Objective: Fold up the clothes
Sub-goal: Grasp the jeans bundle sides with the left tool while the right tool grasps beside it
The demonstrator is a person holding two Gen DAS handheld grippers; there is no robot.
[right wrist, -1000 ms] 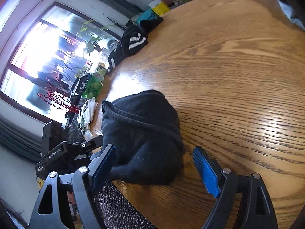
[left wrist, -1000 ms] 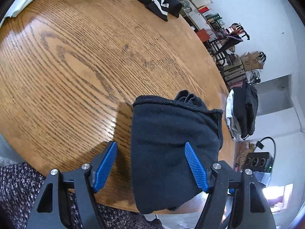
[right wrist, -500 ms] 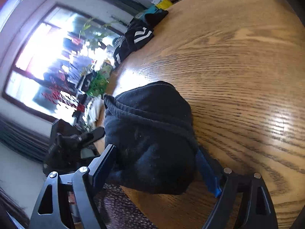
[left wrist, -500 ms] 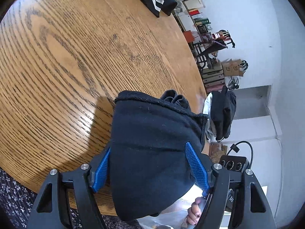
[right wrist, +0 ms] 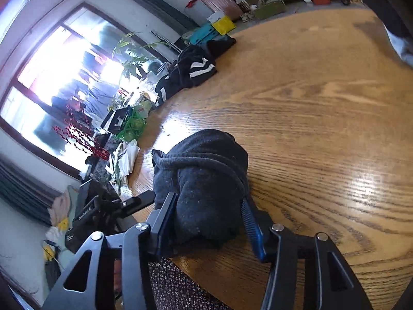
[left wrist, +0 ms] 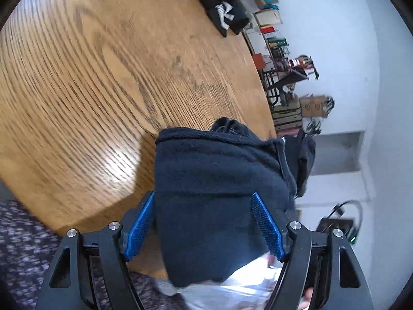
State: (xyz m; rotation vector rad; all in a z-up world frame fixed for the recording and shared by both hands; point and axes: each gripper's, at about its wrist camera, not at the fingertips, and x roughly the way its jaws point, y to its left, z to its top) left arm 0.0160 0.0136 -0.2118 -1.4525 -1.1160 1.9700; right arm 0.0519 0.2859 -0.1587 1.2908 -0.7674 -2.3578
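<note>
A folded dark navy garment [left wrist: 219, 180] lies at the near edge of the round wooden table [left wrist: 90, 77], partly hanging over the rim. My left gripper [left wrist: 204, 223] is open and straddles it, one blue finger on each side. In the right wrist view the same garment [right wrist: 206, 170] looks like a rounded bundle, and my right gripper [right wrist: 209, 226] is shut on its near end, both pads pressed into the cloth. The left gripper's black body [right wrist: 87, 214] shows at the bundle's left side.
Another black garment with a white logo [left wrist: 224, 13] [right wrist: 191, 72] lies at the far table edge. The person's speckled clothing [right wrist: 175, 284] is just below the near rim. Dark clothes [left wrist: 302, 160] hang beyond the table, with shelves and boxes behind.
My right gripper's fingers have closed in from wide apart onto the bundle. My left gripper has slid sideways so the garment now sits between its fingers; its opening has not changed.
</note>
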